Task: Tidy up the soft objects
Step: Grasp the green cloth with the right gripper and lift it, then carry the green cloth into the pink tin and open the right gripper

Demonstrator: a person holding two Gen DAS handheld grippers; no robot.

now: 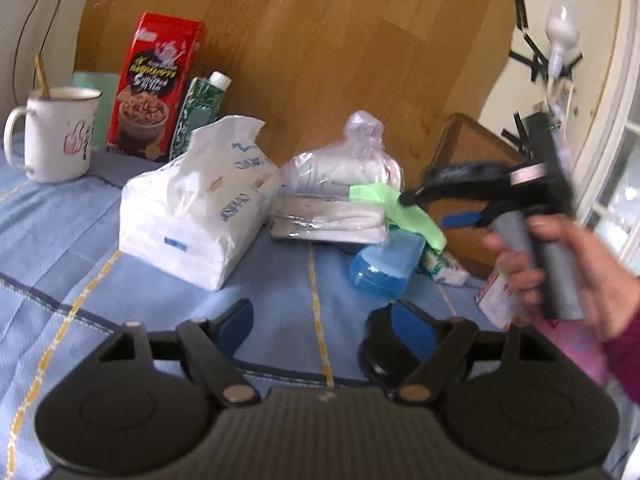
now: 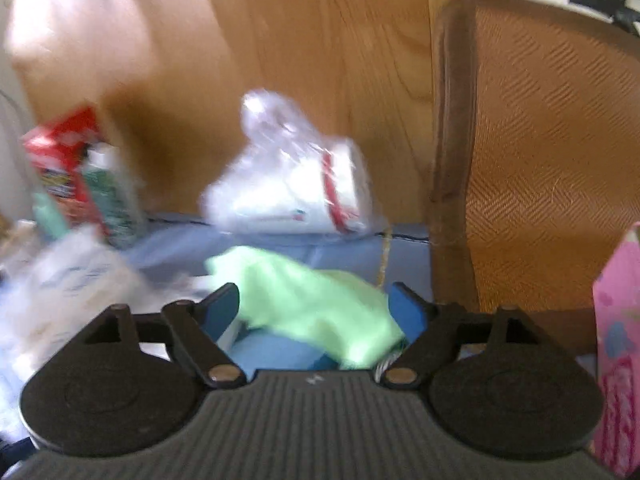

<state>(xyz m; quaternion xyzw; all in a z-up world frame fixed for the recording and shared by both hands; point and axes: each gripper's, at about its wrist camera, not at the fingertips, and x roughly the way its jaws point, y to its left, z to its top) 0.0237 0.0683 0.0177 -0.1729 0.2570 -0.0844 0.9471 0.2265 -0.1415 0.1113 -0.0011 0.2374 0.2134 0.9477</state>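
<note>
Left gripper (image 1: 316, 320) wide open w/ nothing btwn jaws, over blue cloth (image 1: 80, 240); right gripper (image 2: 314, 308) also open, green cloth (image 2: 316, 308) lying loose btwn its fingers, bagged towels (image 2: 292, 188) beyond by wood board (image 2: 320, 60).

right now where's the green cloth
In the left wrist view the green cloth lies right of centre on the blue bedspread, draped off the bagged white towels onto a blue pouch.

Bare blue cloth (image 1: 280, 280) before tissue pack (image 1: 192, 216)
</note>
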